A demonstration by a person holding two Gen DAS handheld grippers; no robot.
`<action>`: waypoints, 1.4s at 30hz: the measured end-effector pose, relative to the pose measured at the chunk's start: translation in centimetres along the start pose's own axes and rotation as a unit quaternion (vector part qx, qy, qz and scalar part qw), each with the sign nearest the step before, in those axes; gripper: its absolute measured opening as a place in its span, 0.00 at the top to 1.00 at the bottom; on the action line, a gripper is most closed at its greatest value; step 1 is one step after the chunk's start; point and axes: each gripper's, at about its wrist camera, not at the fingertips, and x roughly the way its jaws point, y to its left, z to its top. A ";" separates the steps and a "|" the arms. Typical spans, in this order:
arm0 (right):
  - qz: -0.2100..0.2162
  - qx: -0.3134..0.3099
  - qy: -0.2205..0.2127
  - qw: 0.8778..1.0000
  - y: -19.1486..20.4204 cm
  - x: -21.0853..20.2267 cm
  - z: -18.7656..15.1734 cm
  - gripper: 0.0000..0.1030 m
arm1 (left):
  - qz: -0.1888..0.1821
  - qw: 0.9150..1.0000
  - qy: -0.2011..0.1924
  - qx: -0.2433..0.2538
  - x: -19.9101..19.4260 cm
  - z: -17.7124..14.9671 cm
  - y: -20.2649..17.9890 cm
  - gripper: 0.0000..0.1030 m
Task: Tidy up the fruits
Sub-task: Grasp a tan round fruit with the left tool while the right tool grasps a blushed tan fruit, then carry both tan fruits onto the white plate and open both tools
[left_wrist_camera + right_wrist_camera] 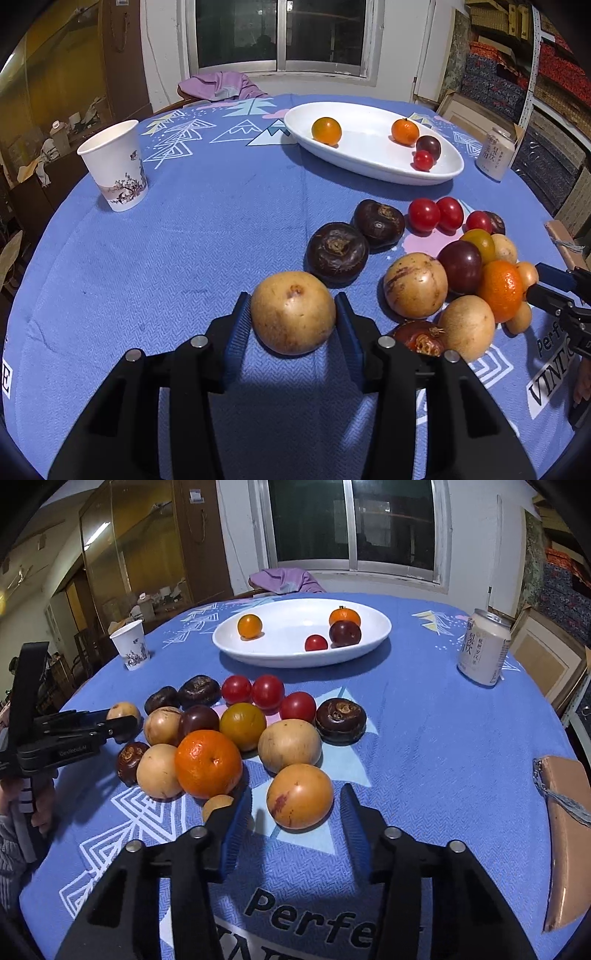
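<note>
Left gripper (293,314) clamps a tan fruit (293,312) on the blue table (207,236); right gripper (295,814) fingers straddle an orange-tan fruit (299,796), seemingly not yet touching, beside the pile.

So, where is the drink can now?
The drink can stands upright at the far right of the blue tablecloth, right of the white oval dish in both views, apart from the fruit.

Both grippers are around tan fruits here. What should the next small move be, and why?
Probably lift the left gripper: its pads press the tan fruit, the white plate has room. The right gripper shows gaps beside its fruit.
</note>
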 end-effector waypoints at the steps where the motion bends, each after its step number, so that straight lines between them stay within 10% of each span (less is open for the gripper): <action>1: 0.000 0.003 0.001 1.000 -0.1 0.1 0.1 0.56 | -0.001 1.000 0.001 -0.002 0.0 0.0 0.1 0.56; 19: 0.015 0.028 0.021 0.999 -0.7 1.0 0.2 0.60 | -0.026 0.999 0.013 -0.028 0.6 0.0 0.8 0.57; 27: 0.020 0.046 -0.028 0.998 -1.6 -1.4 1.0 0.61 | -0.019 0.998 -0.049 -0.031 -2.5 1.2 0.7 0.57; 35: 0.038 0.084 -0.095 0.991 -3.3 -4.1 9.5 0.61 | -0.032 0.996 -0.080 -0.028 -3.3 9.1 -1.2 0.57; 42: 0.056 0.071 -0.047 0.995 -1.2 3.1 14.3 0.61 | -0.054 0.995 -0.051 -0.065 2.1 14.1 -1.8 0.57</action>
